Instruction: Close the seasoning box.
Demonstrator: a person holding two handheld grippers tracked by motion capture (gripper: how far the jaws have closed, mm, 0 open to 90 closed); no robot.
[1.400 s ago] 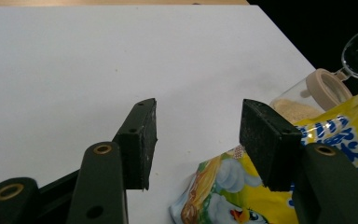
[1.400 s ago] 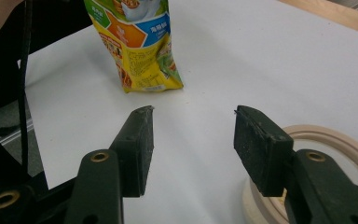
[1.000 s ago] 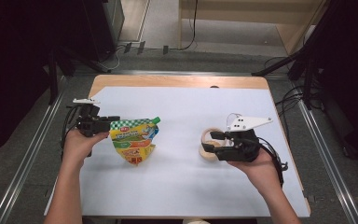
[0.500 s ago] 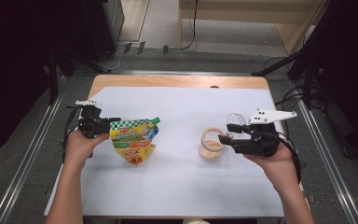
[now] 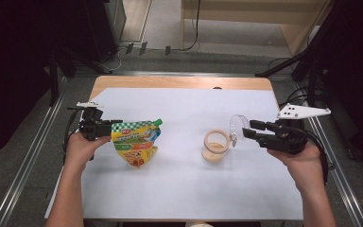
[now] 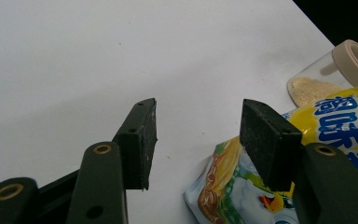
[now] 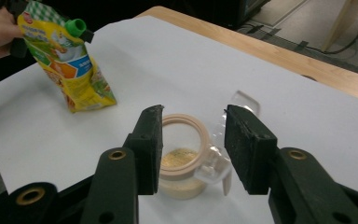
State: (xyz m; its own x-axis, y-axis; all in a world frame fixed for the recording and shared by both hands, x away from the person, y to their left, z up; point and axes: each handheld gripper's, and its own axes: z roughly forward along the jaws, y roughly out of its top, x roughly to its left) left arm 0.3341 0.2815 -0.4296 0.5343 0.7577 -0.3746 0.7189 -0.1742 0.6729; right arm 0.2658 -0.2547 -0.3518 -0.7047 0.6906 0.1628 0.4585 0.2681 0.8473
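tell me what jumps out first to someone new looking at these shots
The bright yellow-green spouted pouch stands out at the left of the white table, held upright by the left tool. To the right stands a clear jar with beige powder, its lid swung open, and the right tool just beside it, holding nothing.

— Where does everything sit on the table?

— The pouch is on my left side, the jar on my right, well apart from each other.

— And your grippers?

— My left gripper is at the pouch's left end. My right gripper is just right of the jar, at its lid, which is swung up on the jar's right side.

— Anything in the jar?

— Powder lies at its bottom.
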